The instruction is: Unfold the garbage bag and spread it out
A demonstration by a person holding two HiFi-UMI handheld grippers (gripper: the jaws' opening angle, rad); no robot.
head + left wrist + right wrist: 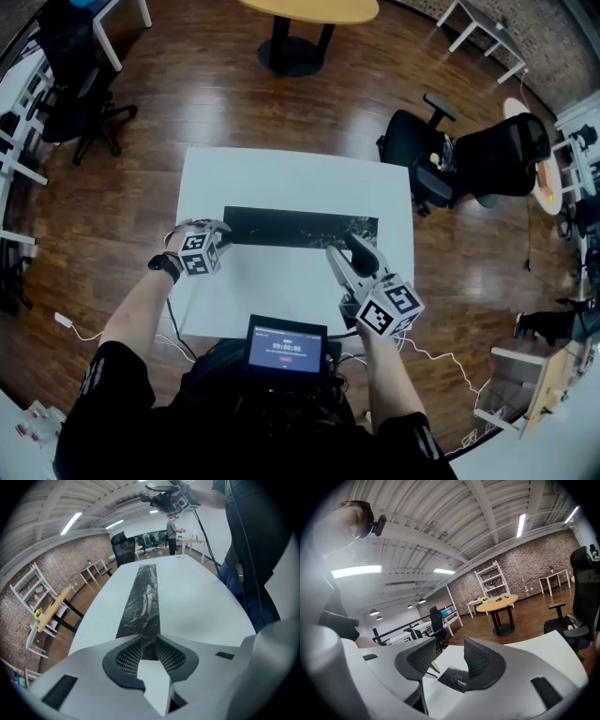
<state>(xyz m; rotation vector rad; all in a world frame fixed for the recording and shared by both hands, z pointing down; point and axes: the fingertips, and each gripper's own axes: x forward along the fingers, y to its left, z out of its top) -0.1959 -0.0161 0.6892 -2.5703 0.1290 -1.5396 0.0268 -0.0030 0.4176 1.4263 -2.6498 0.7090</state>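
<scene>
Left gripper [221, 230]: the jaws are seen narrowly apart and tipped steeply down onto the left end of the garbage bag [300, 228]. In the left gripper view the slim gap between the mesh pads [129, 657] is filled with black film. No pinch or lift of the film is visible, so the bag is read as straddled, not clamped.

Right gripper [343, 246]: the jaws are held apart with a clear gap. It is pointed roughly level, low over the bag's right end. In the right gripper view a crinkled black corner of the bag is seen below and between the jaws, with white tabletop around it. Nothing is gripped.

Bag: it is folded into one long narrow black strip and laid flat across the middle of the white table [281, 173], running left to right in the head view. The right part is seen crinkled and glossy, the left part smoother. One gripper is placed at each end.

Surroundings, from the head view:
- A small lit screen [286, 345] is worn at the person's chest, just below the table's near edge.
- A black wrist strap [166, 266] is seen on the left arm.
- A round wooden table [309, 7] is seen beyond the far edge.
- Black office chairs [469, 155] are parked to the right on the wooden floor [206, 103], well apart from the bag.
</scene>
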